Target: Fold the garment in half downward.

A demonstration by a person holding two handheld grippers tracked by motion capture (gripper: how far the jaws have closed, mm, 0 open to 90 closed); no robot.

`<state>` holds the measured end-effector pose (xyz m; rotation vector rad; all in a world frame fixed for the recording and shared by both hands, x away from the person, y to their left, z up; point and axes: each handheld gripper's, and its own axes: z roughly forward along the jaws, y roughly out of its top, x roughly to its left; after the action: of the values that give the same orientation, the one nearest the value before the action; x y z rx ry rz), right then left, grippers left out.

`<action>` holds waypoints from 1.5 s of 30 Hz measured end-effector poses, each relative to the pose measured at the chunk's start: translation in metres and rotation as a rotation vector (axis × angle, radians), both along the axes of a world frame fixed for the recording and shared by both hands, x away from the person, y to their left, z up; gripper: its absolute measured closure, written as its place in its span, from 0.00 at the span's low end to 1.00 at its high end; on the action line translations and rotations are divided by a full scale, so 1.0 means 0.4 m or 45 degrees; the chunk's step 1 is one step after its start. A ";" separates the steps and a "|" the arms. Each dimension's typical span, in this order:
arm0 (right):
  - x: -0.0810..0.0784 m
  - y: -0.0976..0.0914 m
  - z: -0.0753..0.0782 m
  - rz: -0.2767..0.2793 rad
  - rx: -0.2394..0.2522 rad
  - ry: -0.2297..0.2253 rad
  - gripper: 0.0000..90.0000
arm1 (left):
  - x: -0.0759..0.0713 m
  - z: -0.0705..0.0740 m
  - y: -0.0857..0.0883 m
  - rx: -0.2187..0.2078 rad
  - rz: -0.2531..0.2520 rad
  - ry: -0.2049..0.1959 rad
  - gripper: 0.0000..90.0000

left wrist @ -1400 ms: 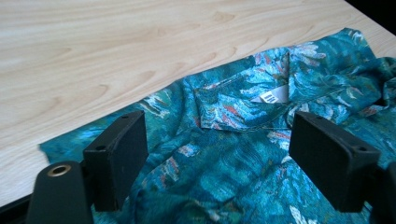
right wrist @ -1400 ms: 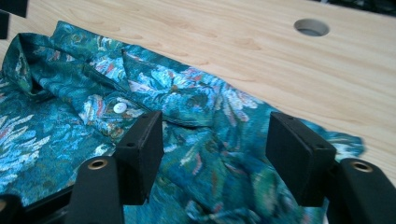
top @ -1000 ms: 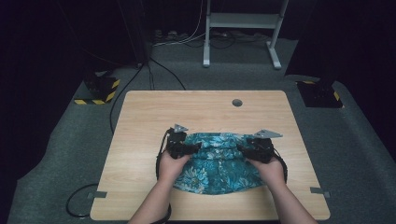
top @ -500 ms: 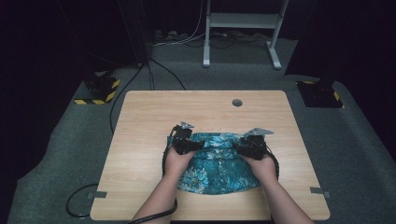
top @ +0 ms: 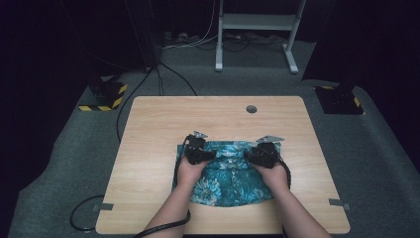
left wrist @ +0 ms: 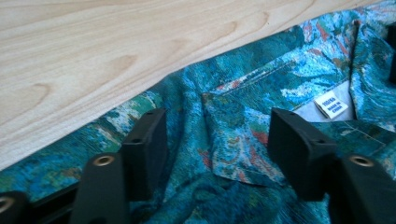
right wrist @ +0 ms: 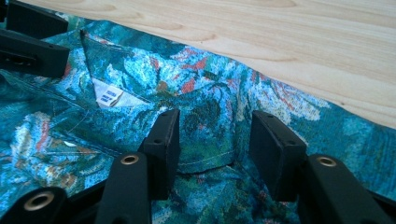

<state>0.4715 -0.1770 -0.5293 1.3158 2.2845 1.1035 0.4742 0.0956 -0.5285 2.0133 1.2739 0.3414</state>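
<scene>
Both claws, left claw (left wrist: 212, 135) and right claw (right wrist: 214, 140), had just been closing around folds of the teal floral shirt (top: 225, 181) on the tabletop (top: 163, 124), pads not yet pressing.

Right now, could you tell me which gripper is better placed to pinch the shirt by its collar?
Left, narrowly. The left gripper straddles the collar fold of the shirt, right beside the neck label. The right gripper straddles a hemmed fold farther from the label. Both have been closing with cloth between their jaws.
</scene>
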 end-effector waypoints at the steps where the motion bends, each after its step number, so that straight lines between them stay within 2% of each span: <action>1: -0.001 0.001 -0.002 0.000 0.000 0.000 0.62 | -0.002 0.000 -0.001 0.003 -0.002 -0.004 0.49; 8: -0.006 0.011 -0.008 -0.002 -0.026 -0.005 0.74 | -0.016 -0.001 -0.008 0.014 -0.017 -0.018 0.70; 14: -0.011 0.009 -0.009 -0.003 -0.053 -0.030 0.87 | -0.022 -0.002 -0.007 0.021 -0.006 -0.039 0.78; 17: -0.017 0.012 -0.007 0.000 -0.063 -0.051 0.92 | -0.030 0.005 -0.008 0.044 -0.008 -0.086 0.79; 20: -0.025 0.015 0.001 0.008 -0.082 -0.085 0.93 | -0.038 0.016 -0.004 0.036 -0.011 -0.125 0.74; 22: -0.030 0.017 0.006 0.012 -0.086 -0.107 0.94 | -0.041 0.020 -0.005 0.040 -0.017 -0.134 0.71; 30: -0.058 0.009 0.024 0.021 -0.055 -0.176 0.95 | -0.043 0.017 -0.016 0.038 -0.036 -0.124 0.62; 35: -0.094 -0.002 0.044 0.064 -0.023 -0.231 0.95 | -0.053 0.024 -0.015 0.018 -0.045 -0.131 0.57; 40: -0.132 -0.015 0.059 0.116 -0.003 -0.243 0.95 | -0.072 0.036 -0.016 0.003 -0.073 -0.129 0.55; 45: -0.173 -0.031 0.065 0.154 0.003 -0.241 0.95 | -0.098 0.039 -0.024 0.009 -0.108 -0.132 0.54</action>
<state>0.4024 -0.1895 -0.5032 1.0372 2.2468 1.2141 0.4351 0.0861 -0.5131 2.0215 1.1219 0.4052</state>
